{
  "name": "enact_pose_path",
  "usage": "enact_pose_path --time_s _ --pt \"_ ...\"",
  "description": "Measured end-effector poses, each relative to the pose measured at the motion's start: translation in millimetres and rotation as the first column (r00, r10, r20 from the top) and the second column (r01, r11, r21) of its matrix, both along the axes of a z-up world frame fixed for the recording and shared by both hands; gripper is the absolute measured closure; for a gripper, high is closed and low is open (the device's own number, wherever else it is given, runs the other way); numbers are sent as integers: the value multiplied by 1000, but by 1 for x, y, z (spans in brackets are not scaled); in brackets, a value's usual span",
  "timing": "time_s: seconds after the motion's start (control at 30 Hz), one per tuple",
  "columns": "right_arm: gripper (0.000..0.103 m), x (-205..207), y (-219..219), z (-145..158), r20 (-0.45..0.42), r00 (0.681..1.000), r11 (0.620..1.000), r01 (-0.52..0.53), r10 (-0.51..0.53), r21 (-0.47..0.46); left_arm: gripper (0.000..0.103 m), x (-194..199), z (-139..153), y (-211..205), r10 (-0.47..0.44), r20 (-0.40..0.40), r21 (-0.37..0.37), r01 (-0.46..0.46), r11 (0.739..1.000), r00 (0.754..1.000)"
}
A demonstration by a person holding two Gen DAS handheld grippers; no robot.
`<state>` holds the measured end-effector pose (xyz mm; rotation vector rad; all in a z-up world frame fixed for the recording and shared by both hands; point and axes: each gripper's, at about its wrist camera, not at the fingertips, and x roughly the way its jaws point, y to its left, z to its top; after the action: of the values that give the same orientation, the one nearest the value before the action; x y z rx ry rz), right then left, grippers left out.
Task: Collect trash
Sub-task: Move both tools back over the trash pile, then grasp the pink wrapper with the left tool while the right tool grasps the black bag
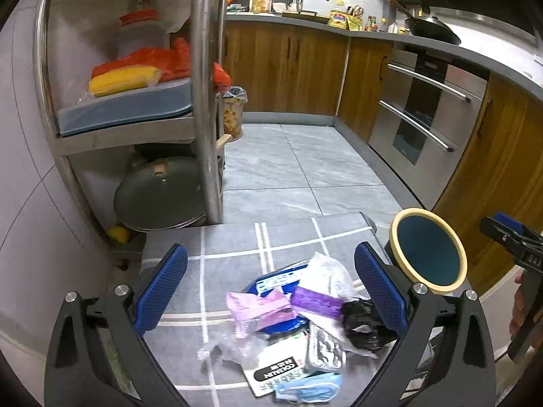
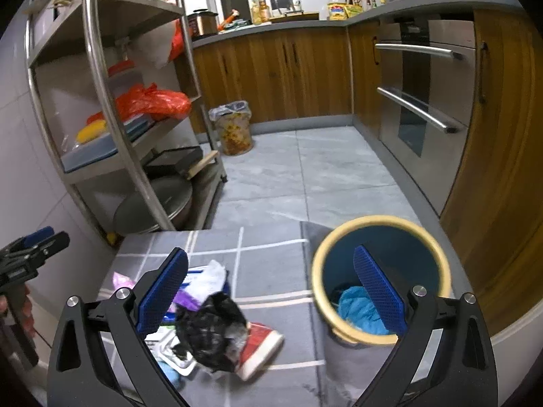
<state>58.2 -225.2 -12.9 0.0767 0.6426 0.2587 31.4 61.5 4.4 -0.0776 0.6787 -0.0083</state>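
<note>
A heap of trash lies on a grey checked cloth [image 1: 234,240]: a pink wrapper [image 1: 258,308], a purple packet [image 1: 317,302], a crumpled black bag [image 1: 364,322], a blister pack [image 1: 324,349], a blue face mask [image 1: 310,388]. My left gripper [image 1: 269,291] hangs open above the heap, holding nothing. A blue bin with a cream rim [image 1: 429,247] stands to the right. In the right wrist view the black bag [image 2: 210,332] and a red carton [image 2: 261,346] lie between the fingers of my open right gripper [image 2: 271,291]. The bin [image 2: 380,237] holds blue trash [image 2: 356,305].
A steel shelf rack [image 2: 101,78] stands on the left with pot lids, a yellow item and an orange bag. A lined floor bin [image 2: 234,132] sits by the wooden cabinets [image 2: 271,74]. An oven front [image 2: 424,101] fills the right side. Grey tiles [image 2: 305,183] lie beyond the cloth.
</note>
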Motion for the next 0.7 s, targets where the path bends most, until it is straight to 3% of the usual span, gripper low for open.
enact_pose_path --time_s 0.23,0.7 --pt "6 8 34 -12 -56 997 999 -45 44 -4 6 10 -28 26 12 -70 60 -8 998 997" --pt "5 19 59 -37 -130 990 997 -66 62 -25 6 46 -84 50 122 -195 -15 -128 992 973"
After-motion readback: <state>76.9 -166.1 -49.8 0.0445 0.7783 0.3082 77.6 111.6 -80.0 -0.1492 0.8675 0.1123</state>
